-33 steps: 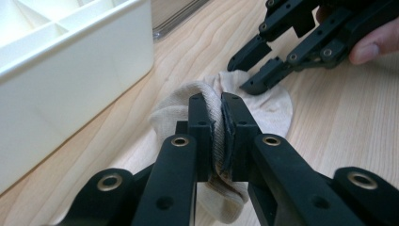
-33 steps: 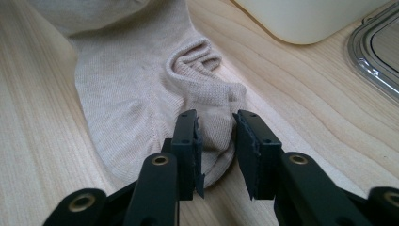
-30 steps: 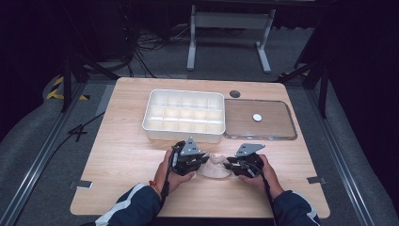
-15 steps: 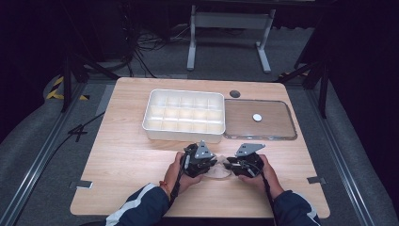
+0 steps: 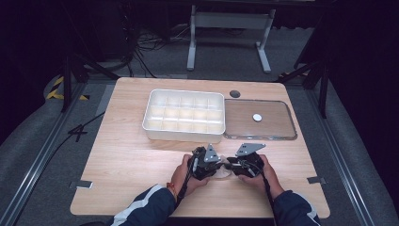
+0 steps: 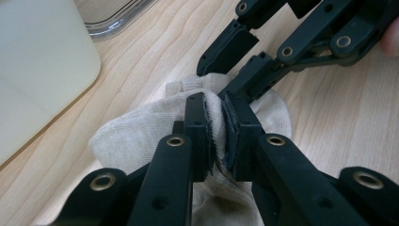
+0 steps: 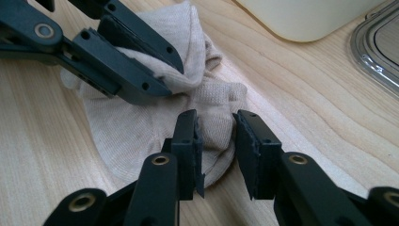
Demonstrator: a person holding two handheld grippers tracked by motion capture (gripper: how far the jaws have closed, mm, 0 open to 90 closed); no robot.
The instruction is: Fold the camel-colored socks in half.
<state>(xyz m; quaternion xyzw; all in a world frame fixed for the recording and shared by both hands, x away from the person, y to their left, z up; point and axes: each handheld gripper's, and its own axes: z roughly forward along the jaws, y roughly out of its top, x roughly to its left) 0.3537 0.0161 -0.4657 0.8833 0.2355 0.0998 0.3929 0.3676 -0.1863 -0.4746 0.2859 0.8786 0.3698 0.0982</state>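
Beige knit sock (image 6: 141,136), light, limp, non-slip: your left gripper (image 6: 216,134) pinches a gathered fold, your right gripper (image 7: 217,141) straddles its edge unclosed; grip bunched fabric.

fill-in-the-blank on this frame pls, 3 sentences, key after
1. The left gripper is shut on a beige ____.
2. The divided white tray sits to the ____ of the clear lid in the high view.
3. The right gripper has its jaws ____ around the fabric.
Missing words: sock; left; open
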